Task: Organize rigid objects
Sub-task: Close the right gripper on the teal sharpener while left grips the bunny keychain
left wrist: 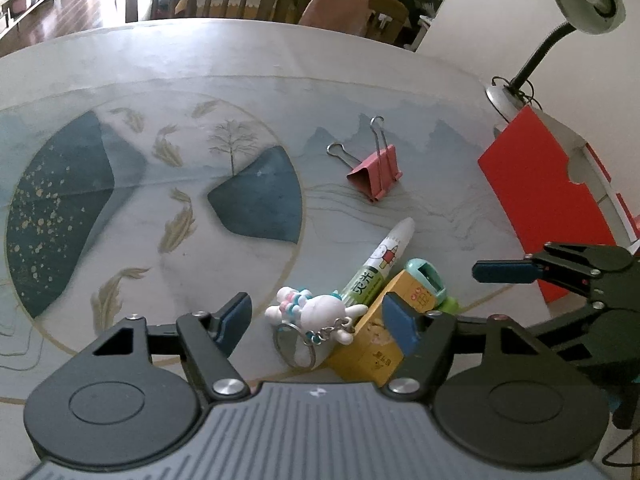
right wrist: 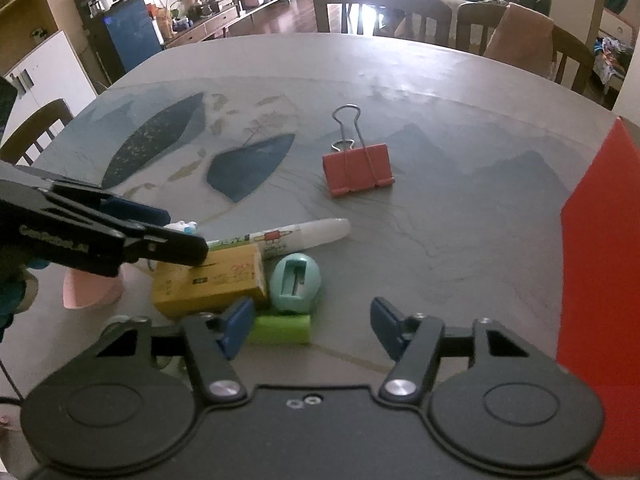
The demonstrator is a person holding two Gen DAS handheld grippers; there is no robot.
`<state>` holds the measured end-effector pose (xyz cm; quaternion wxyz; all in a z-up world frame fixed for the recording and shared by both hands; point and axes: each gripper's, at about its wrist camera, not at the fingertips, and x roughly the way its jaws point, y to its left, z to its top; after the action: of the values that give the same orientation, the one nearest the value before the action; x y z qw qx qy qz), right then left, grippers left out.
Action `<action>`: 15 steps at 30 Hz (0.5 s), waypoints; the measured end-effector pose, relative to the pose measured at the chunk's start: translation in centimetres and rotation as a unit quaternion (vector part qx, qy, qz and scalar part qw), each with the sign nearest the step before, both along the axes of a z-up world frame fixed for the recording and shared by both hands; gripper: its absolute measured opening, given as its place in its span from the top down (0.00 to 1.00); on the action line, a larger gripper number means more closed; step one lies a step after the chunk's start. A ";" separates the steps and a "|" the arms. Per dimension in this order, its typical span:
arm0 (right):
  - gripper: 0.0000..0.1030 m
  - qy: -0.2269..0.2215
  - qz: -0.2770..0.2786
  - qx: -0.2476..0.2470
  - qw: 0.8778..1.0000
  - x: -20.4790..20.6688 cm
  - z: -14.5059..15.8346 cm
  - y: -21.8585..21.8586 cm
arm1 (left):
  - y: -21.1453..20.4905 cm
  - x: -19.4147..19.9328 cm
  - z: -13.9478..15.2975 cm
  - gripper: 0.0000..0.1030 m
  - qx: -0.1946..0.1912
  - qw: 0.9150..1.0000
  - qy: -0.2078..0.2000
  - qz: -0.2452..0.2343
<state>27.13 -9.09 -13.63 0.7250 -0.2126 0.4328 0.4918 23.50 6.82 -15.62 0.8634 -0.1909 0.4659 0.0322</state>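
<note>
Cardboard of a red box [left wrist: 536, 196] stands at the right of the painted tablecloth [left wrist: 160, 184], its contents hidden, while left gripper [left wrist: 318, 320] and right gripper [right wrist: 312, 322] gape apart near a yellow carton [right wrist: 212, 280].

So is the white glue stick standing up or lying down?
Lying down. The white glue stick with a green label rests flat on the patterned table, its rounded cap pointing toward the red box.
</note>
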 end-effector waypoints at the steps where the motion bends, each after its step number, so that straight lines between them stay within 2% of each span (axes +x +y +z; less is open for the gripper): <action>1: 0.43 -0.001 0.001 0.000 1.000 0.0 -0.1 0.2 | 0.1 0.0 0.0 0.34 -0.005 1.000 -0.001 0.002; 3: 0.49 0.000 0.004 -0.002 1.000 0.2 -0.2 0.5 | 0.3 -0.1 -0.1 0.37 -0.015 1.000 -0.003 0.005; 11: 0.56 -0.002 0.017 -0.002 1.000 0.2 -0.6 1.4 | 1.2 -0.4 -0.4 0.47 -0.048 0.998 -0.008 0.027; 14: 0.67 -0.003 0.023 0.001 1.000 0.1 -0.7 1.7 | 1.5 -0.6 -0.4 0.47 -0.058 0.998 -0.008 0.034; 15: 0.67 -0.001 0.024 0.003 1.000 0.0 -0.7 1.7 | 1.5 -0.6 -0.4 0.48 -0.057 0.998 -0.009 0.034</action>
<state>27.15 -7.34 -14.28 0.7139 -0.2212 0.4254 0.5104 22.88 8.35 -16.03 0.8535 -0.2560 0.4526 0.0334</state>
